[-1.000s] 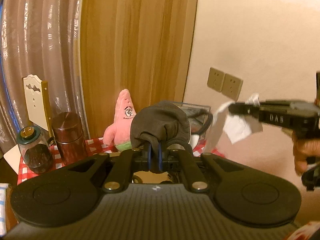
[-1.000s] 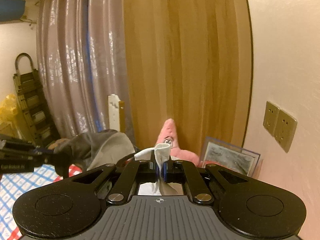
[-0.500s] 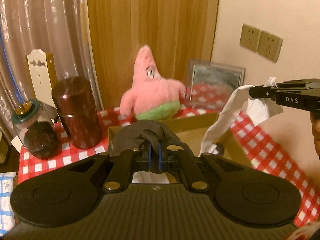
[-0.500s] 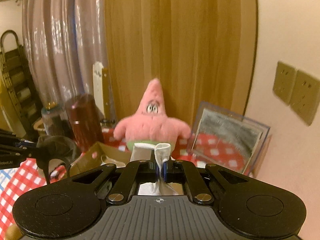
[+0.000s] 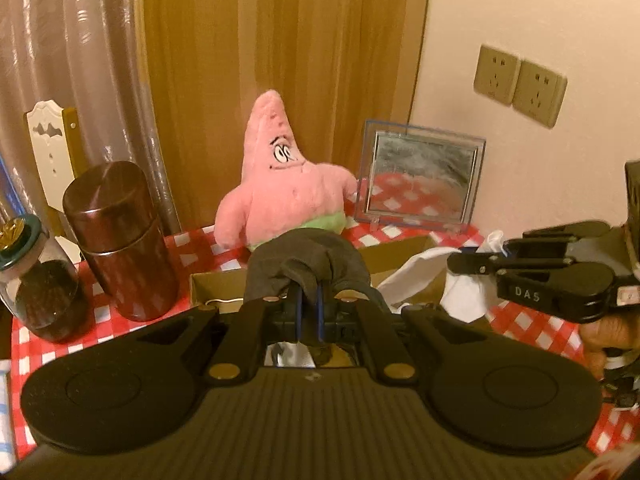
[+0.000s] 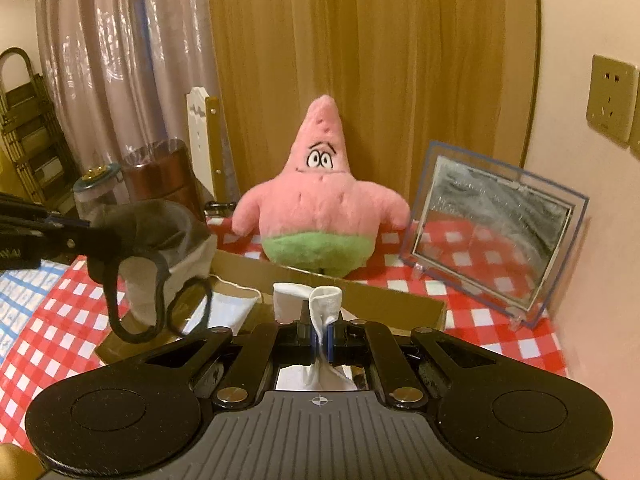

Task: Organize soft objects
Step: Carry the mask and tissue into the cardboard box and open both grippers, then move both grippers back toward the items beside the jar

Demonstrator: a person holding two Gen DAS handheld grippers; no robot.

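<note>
An open cardboard box [image 6: 280, 276] lies on the red-checked surface [image 6: 472, 292] just ahead of and below both tongs; inside it a white face mask with an ear loop [image 6: 228, 304] lies flat near the left wall, and the rest of its floor is hidden behind the tongs. The left tongs [image 5: 308, 308] are pinched fully together on a dark grey cloth mask [image 5: 308, 264], which bunches up over the tips; from the right wrist view its pale lining and black ear loops [image 6: 136, 320] dangle above the box's left edge. The right tongs [image 6: 320, 338] are likewise clamped tight on a white cloth [image 6: 324, 304], folded over the tips and hanging down toward the box; in the left wrist view this cloth [image 5: 416, 272] drapes over the box's right side. Beyond the box, straight ahead of the tongs, a pink starfish plush toy [image 6: 320, 208] sits upright against the wooden panel. To its right leans a clear acrylic picture frame [image 6: 496, 232]; to its left stand a brown cylindrical canister [image 5: 120, 240] and a glass jar with dark contents and a green lid [image 5: 40, 280].
</note>
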